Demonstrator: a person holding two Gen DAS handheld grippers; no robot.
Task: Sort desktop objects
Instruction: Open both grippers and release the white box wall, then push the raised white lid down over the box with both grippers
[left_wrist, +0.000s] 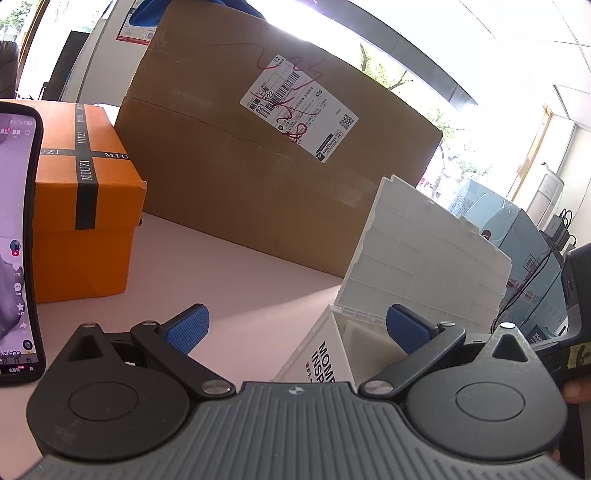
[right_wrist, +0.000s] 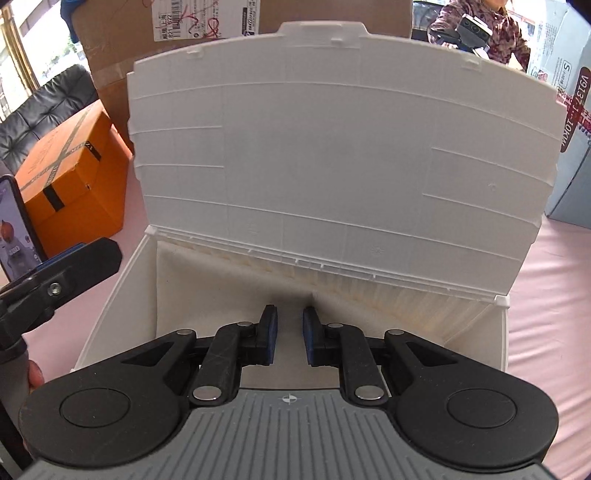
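The right gripper (right_wrist: 289, 341) hangs over the open white storage box (right_wrist: 118, 295), its blue-padded fingers (right_wrist: 271, 341) drawn close with a narrow gap between them and nothing pinched. The box's ribbed lid (right_wrist: 332, 166) stands raised at the far side, and the pale lined inside shows no objects in the part that can be seen. The left gripper (left_wrist: 295, 328) sits just left of the box, its fingers (left_wrist: 188, 326) spread wide and empty, the right one reaching over the box's near left corner. On the pink worktop (left_wrist: 236, 280), an orange gift box (left_wrist: 88, 206) with black ribbon stands far left, a big cardboard carton (left_wrist: 258, 177) behind it. A lit phone (left_wrist: 16, 240) stands upright at the left edge.
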